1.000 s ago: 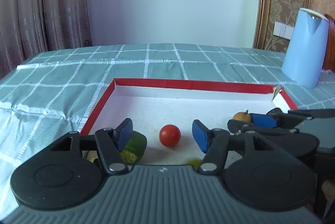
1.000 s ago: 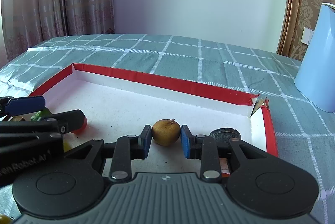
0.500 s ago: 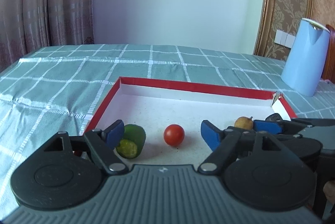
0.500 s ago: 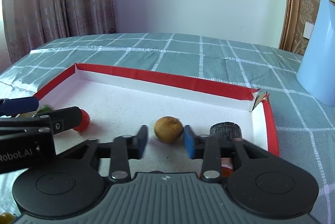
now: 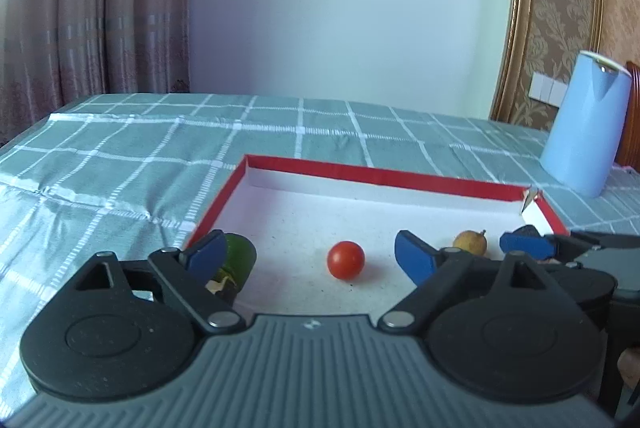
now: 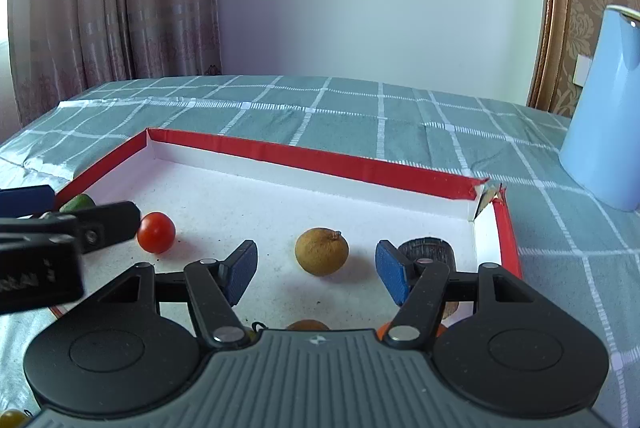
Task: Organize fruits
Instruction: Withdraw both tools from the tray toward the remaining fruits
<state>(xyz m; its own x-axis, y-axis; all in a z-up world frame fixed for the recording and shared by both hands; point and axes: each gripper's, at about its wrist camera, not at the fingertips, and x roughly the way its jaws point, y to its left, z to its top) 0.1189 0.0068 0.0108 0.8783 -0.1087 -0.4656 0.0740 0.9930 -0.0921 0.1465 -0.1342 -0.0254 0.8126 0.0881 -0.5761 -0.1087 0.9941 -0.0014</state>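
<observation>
In the red-rimmed tray (image 6: pixel 328 164) lie one cherry tomato (image 6: pixel 156 232), one brown longan (image 6: pixel 321 251) and one green fruit (image 5: pixel 240 256); left tongs (image 5: pixel 310 254) and right tongs (image 6: pixel 316 268) have just been opening, both gaping and empty, the longan lying free between the right pair.

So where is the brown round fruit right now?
In the right wrist view the brown fruit lies on the tray floor between the right gripper's open fingers, untouched, right of the red tomato.

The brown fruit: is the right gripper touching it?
Apart. The right wrist view shows white tray floor on both sides between the brown fruit and the right gripper pads, whose jaws have just been opening.
</observation>
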